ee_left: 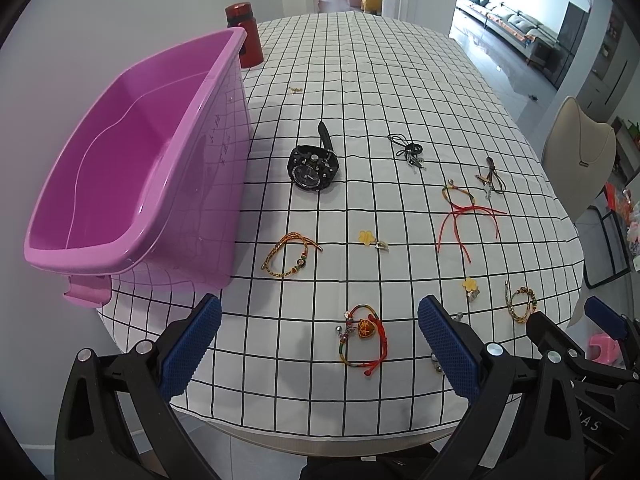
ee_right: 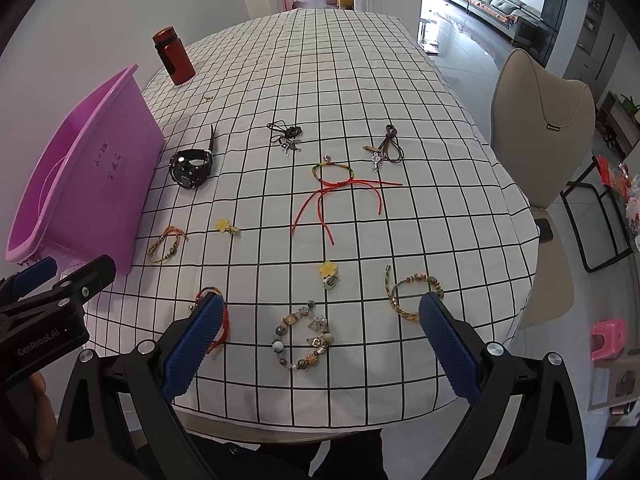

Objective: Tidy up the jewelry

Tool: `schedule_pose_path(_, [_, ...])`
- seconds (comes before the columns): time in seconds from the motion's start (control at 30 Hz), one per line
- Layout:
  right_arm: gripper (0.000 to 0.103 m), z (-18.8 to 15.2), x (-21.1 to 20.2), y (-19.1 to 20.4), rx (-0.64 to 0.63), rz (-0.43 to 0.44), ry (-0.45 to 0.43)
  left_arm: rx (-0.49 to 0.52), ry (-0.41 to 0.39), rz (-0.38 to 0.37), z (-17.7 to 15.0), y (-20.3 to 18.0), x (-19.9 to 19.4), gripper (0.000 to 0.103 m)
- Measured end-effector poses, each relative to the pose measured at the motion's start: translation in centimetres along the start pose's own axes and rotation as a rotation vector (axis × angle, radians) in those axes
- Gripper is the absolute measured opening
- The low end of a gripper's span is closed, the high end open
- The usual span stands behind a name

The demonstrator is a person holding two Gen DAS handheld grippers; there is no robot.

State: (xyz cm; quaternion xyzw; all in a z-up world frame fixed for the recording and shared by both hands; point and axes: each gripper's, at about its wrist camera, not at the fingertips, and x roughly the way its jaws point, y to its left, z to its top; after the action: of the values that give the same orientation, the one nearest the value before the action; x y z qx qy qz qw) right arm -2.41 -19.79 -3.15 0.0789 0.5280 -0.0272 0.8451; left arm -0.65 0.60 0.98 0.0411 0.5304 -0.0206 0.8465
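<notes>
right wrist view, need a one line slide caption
Open right gripper hovers above a beaded bracelet on the checked tablecloth, pink bin at left.

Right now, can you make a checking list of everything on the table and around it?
Surface: table with a white grid tablecloth, flat.
Job's things: pink bin at the left, empty; black watch beside it; beaded bracelet, red-cord bracelet, heart-charm bracelet and other bracelets, two yellow flower clips spread over the cloth.
Clutter: red bottle at the far left.
Grippers: left gripper open, holding nothing; right gripper open, holding nothing.
Cables: nothing seen.
Surroundings: beige chair on the right; pink stool on the floor.
</notes>
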Motion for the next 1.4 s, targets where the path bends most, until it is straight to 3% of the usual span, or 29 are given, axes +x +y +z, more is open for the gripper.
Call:
schedule_pose_path(0.7, [0.094,-0.8,-0.2,0.1,0.014,0.015,-0.003,-0.003,-0.001,-0.023,-1.0,0.4,0.0,0.097])
schedule_pose_path(0.93, [0.094,-3.2,0.1,0.0,0.038,0.050,0.007,0.016,-0.001,-0.057,-2.6,0.8,0.6,0.097])
schedule_pose_path(1.4, [0.094,-8.9,3.2,-0.5,0.006,0.006,-0.034,0.052,-0.022,-0.071,-7.6,0.9,4.8,0.097])
